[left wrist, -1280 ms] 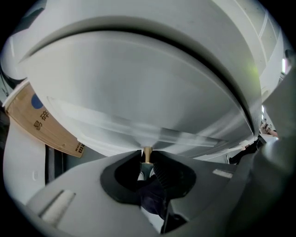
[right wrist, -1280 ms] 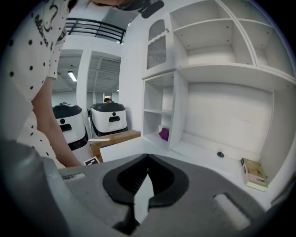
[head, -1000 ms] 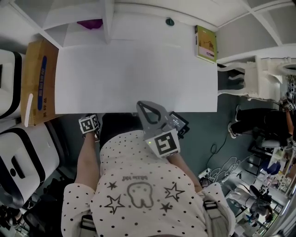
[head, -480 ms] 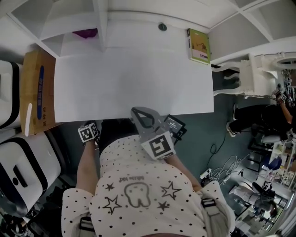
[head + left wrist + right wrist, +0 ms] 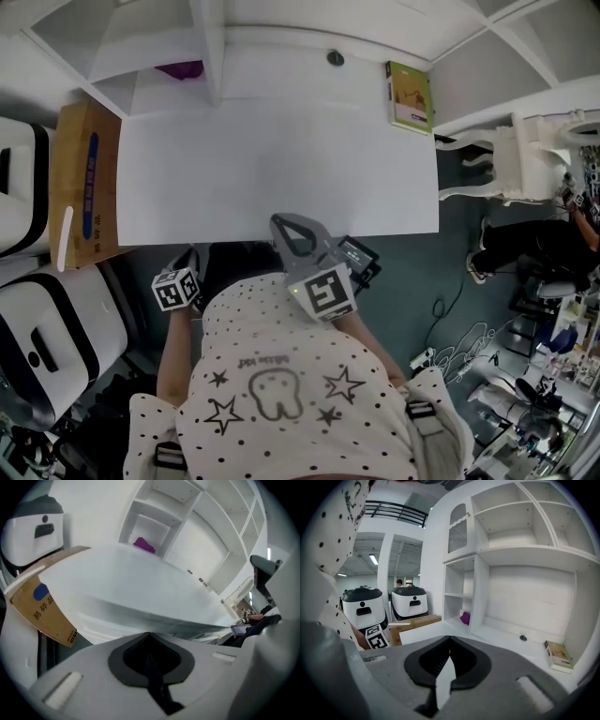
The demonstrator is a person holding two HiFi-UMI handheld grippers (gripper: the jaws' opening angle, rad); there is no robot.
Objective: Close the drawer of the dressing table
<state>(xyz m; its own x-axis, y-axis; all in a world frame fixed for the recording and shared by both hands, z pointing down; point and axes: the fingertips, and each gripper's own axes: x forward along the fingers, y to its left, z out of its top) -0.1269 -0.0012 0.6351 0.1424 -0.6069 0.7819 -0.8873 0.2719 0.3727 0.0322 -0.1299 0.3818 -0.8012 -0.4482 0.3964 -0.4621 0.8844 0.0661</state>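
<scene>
Both hand-held grippers are closed at the near edge of the white dressing table.

The left gripper is held low, near the table's near left corner. Its jaws have just been closing and now meet with nothing between them. It looks up at the white drawer front, which sits under the near edge of the flat white table top. Whether that front lies fully home cannot be told. The right gripper also has its jaws together and empty. It is held in front of the person's white dotted shirt, with its tip over the top's near edge. A brown cardboard box stands against the table's left end. A green book lies at the far right of the top. A purple object sits in the far left shelf compartment.
</scene>
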